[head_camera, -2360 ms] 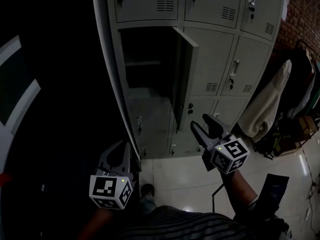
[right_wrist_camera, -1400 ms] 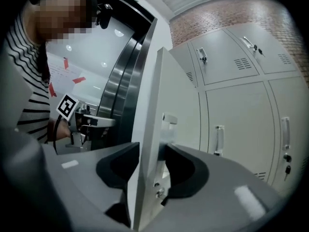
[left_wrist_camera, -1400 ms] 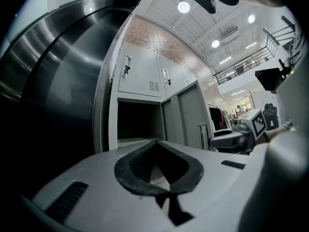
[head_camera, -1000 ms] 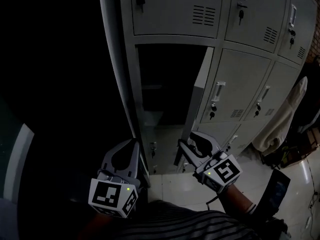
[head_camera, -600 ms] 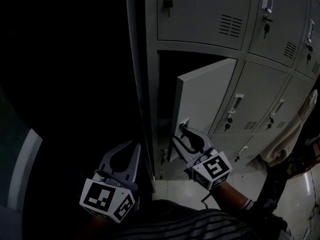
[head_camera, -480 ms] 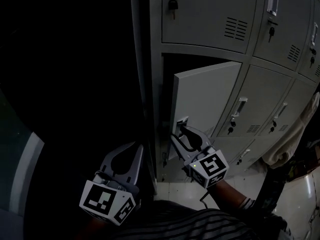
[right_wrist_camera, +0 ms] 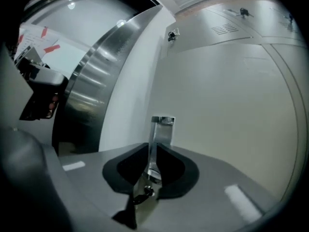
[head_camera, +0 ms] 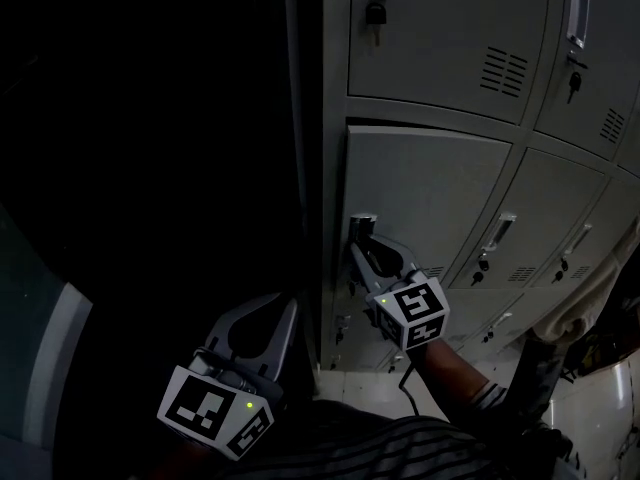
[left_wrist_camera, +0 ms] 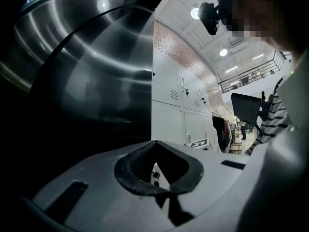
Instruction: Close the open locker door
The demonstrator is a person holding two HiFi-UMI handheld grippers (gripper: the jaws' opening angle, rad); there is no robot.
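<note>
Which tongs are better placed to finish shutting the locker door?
Right. The right tongs are at the door, jaws closing on its handle. The left tongs hang low beside the lockers, shut and empty, clear of the door.

Two grippers are showing: the left gripper (head_camera: 272,313) and the right gripper (head_camera: 360,246), whose jaws are closing with one metal handle (right_wrist_camera: 161,129) between them. Each is carrying one marker cube (head_camera: 212,413), so two cubes are showing. Five locker doors (head_camera: 430,188) are showing in the head view, with bits of more lower down. One padlock (head_camera: 376,14) is hanging on the top left door (head_camera: 450,38). One person in a striped shirt (head_camera: 420,450) is holding the grippers.
</note>
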